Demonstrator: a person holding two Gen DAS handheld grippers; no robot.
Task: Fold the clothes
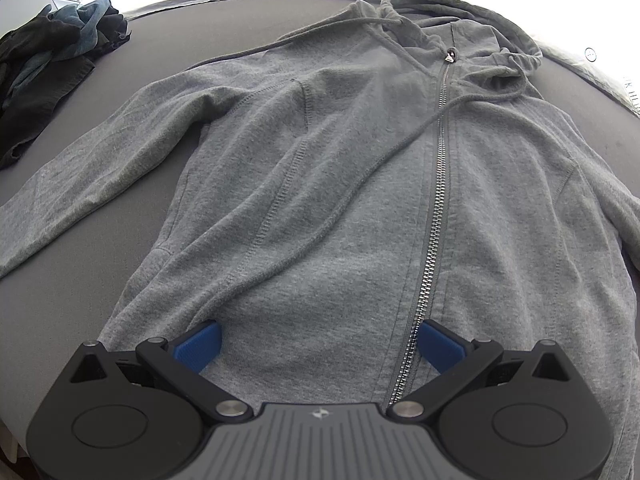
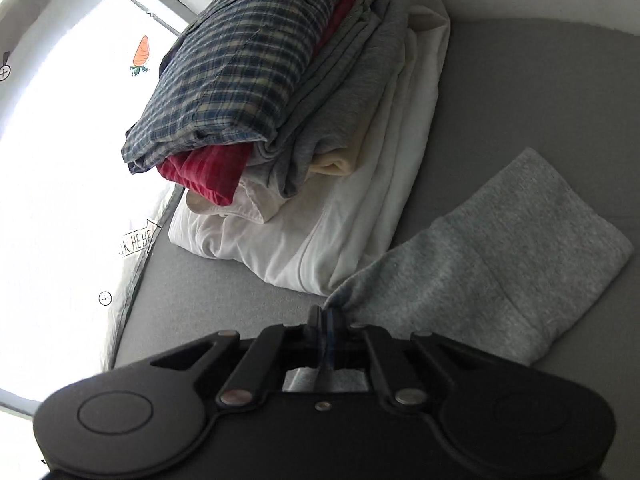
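Black linkage arms and blue ribbed pads of the left gripper [image 1: 320,346] fill the bottom of the left wrist view, its jaws spread wide with nothing pinched between them. Both blue pads [image 1: 198,345] hang over the lower hem area of a grey zip-up hooded sweatshirt [image 1: 340,184], which lies spread out front-up on a flat grey padded surface [image 1: 72,280]. A silver metal zipper [image 1: 438,200] runs closed from the hem up to the collar, slanting slightly across the chest. One long grey drawstring [image 1: 340,216] trails from the hood down across the front toward the left pad; its other length loops near the hood on the right. One sleeve stretches out toward the left edge of that view. At the far left corner of the surface sits a crumpled heap of dark and teal clothes [image 1: 52,52].

From the right wrist view, the right gripper [image 2: 326,314] has its jaws fully closed, pinching the corner of a grey knit fabric piece [image 2: 492,264], most likely the sweatshirt's sleeve, that lies flat to the right on the grey surface. Just beyond it, touching its edge, stands a stack of folded garments: a blue plaid shirt [image 2: 240,68] on top, a red garment [image 2: 204,172] under it, then grey and cream pieces, and a white garment [image 2: 312,240] at the bottom. A white sheet with a small carrot drawing [image 2: 141,54] lies past the surface's edge.
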